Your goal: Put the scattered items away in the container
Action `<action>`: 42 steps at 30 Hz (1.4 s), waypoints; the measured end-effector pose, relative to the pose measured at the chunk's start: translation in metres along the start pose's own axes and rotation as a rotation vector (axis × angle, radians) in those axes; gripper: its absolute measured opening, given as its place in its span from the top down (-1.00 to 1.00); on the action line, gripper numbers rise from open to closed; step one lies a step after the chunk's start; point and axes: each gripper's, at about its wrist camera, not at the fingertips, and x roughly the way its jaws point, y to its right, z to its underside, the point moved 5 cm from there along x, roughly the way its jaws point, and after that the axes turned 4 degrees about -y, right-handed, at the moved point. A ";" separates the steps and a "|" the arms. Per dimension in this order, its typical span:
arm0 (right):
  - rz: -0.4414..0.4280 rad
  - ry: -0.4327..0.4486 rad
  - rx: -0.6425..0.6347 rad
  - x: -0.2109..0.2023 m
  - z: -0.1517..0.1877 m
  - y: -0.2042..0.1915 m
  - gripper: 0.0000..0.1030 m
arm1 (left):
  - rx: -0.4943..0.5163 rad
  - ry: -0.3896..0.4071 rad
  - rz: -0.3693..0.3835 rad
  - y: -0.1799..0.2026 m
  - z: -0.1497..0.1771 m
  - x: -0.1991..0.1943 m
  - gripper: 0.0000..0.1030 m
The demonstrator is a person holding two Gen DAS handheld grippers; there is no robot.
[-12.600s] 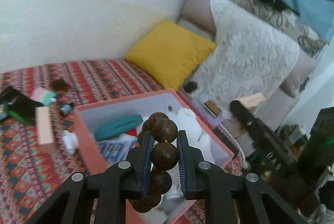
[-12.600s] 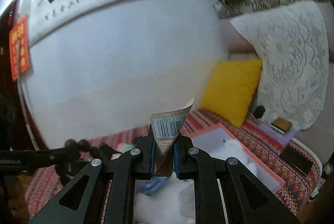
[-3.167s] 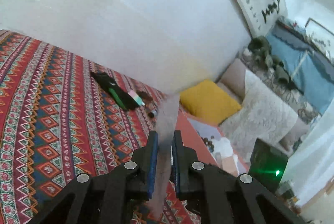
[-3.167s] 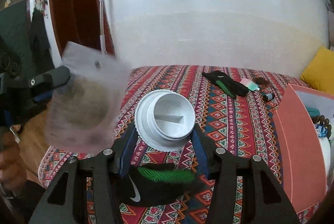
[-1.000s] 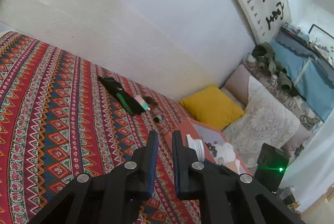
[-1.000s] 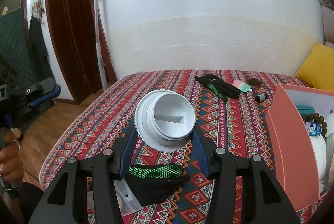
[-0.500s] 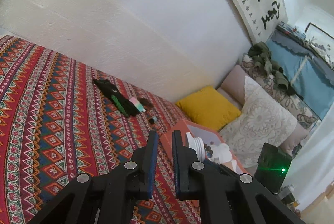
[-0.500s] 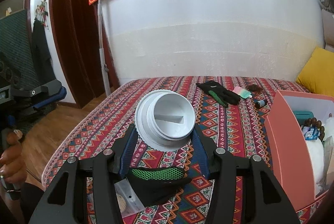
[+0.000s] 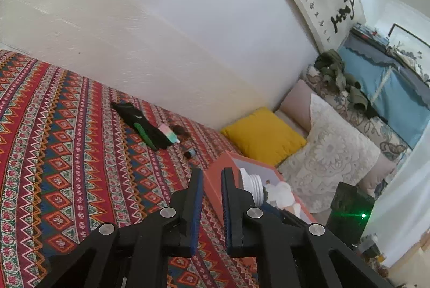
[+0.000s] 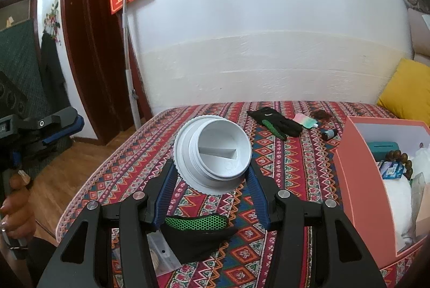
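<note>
The right tongs (image 10: pixel 213 169) hold a white ribbed plastic lid (image 10: pixel 213 153), hollow side to the camera. The left tongs (image 9: pixel 211 175) are narrow and empty. The pink box (image 10: pixel 360 180) stands right of the lid on the woven cloth (image 10: pixel 295 161). Inside it are wooden beads (image 10: pixel 400 157); the rest is partly cut off. A black glove (image 10: pixel 199 234) lies under the right tongs, half hidden.

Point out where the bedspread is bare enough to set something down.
The widest bare stretch of bedspread lies between the far glove and the near edge. It is crowded at the wall: glove, tube, small bottle. The box fills the right. A second glove and a clear packet lie under the right claw.
</note>
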 end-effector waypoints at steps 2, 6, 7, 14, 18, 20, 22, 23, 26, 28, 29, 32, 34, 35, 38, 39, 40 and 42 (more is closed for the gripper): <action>-0.001 0.003 0.002 -0.002 -0.001 0.002 -0.06 | 0.000 -0.004 0.004 0.003 -0.001 0.002 0.85; -0.001 0.019 0.010 -0.008 -0.004 0.005 -0.06 | 0.003 -0.009 0.008 0.007 0.000 0.004 0.85; -0.001 0.024 0.014 -0.010 -0.005 0.007 -0.06 | 0.004 -0.010 0.007 0.008 0.000 0.005 0.85; 0.005 0.093 0.037 -0.040 -0.017 0.020 -0.06 | 0.034 -0.015 0.003 0.026 0.000 0.008 0.85; 0.034 0.157 0.049 -0.067 -0.025 0.035 -0.06 | 0.070 -0.014 0.004 0.044 -0.001 0.011 0.85; 0.048 0.187 0.075 -0.082 -0.028 0.049 -0.06 | 0.089 -0.010 0.001 0.052 -0.003 0.011 0.85; 0.058 0.209 0.105 -0.096 -0.029 0.066 -0.06 | 0.104 -0.019 -0.013 0.058 -0.003 0.013 0.85; 0.064 0.213 0.114 -0.101 -0.028 0.072 -0.06 | 0.118 -0.035 -0.028 0.059 -0.001 0.014 0.85; 0.071 0.212 0.151 -0.112 -0.025 0.094 -0.06 | 0.206 -0.161 -0.140 0.057 0.017 0.027 0.50; 0.067 0.202 0.174 -0.117 -0.021 0.108 -0.06 | 0.301 -0.277 -0.248 0.046 0.045 0.036 -0.22; 0.065 0.198 0.179 -0.118 -0.020 0.112 -0.06 | 0.348 -0.342 -0.311 0.035 0.063 0.042 -0.27; 0.060 0.184 0.194 -0.119 -0.017 0.123 -0.06 | 0.408 -0.506 -0.489 -0.011 0.113 0.059 -0.27; 0.048 0.174 0.207 -0.117 -0.016 0.128 -0.06 | 0.379 -0.559 -0.542 -0.041 0.131 0.068 -0.27; 0.039 0.169 0.213 -0.116 -0.016 0.129 -0.06 | 0.358 -0.581 -0.562 -0.055 0.138 0.072 -0.27; 0.023 0.164 0.209 -0.115 -0.017 0.125 -0.06 | 0.353 -0.629 -0.624 -0.080 0.150 0.084 -0.27; 0.022 0.164 0.204 -0.114 -0.017 0.123 -0.06 | 0.354 -0.647 -0.617 -0.080 0.156 0.087 -0.27; 0.019 0.165 0.197 -0.115 -0.017 0.120 -0.06 | 0.358 -0.662 -0.607 -0.080 0.162 0.089 -0.27; 0.022 0.169 0.185 -0.114 -0.017 0.115 -0.06 | 0.392 -0.666 -0.607 -0.074 0.171 0.092 -0.19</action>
